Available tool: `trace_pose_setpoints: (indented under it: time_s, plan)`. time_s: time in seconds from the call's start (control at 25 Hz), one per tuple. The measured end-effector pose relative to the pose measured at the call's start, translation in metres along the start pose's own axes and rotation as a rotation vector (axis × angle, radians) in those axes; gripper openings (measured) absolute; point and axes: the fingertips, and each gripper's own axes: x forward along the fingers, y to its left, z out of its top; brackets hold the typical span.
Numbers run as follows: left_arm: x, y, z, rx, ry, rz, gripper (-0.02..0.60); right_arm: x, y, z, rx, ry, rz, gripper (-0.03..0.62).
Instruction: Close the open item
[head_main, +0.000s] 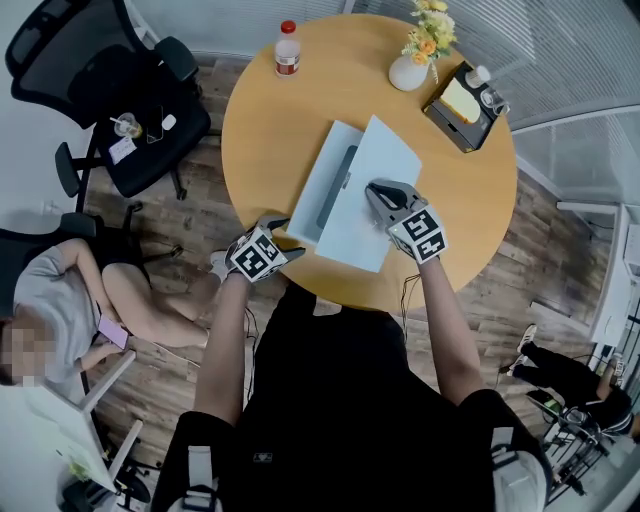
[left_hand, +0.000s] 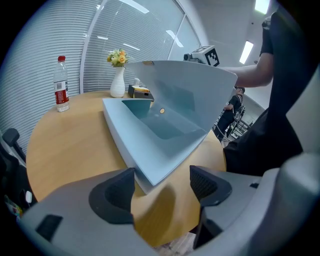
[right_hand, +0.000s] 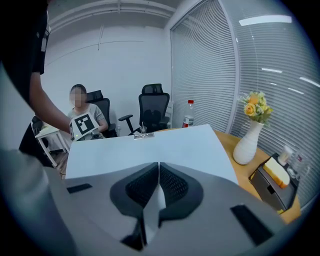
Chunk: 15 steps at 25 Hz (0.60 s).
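While right gripper clamps lid, box diagonal

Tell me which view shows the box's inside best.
The left gripper view: it looks under the raised lid straight into the box. The head view shows only a strip beside the lid; the right gripper view shows only the lid's outer face.

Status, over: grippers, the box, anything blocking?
Right gripper shut on edge of the raised lid. Left gripper open, near corner of the box at its jaws, ungripped. Box not yet closed. Bottle and vase stand clear of it.
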Motion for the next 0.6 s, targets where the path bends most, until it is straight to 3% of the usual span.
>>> trace_pose_setpoints:
  time_s: [0.6]
  plan:
    - [0.004,0.001,0.004,-0.013,-0.017,0.011,0.347,0.037,0.004,-0.012,0.006,0.051,0.058,0.008]
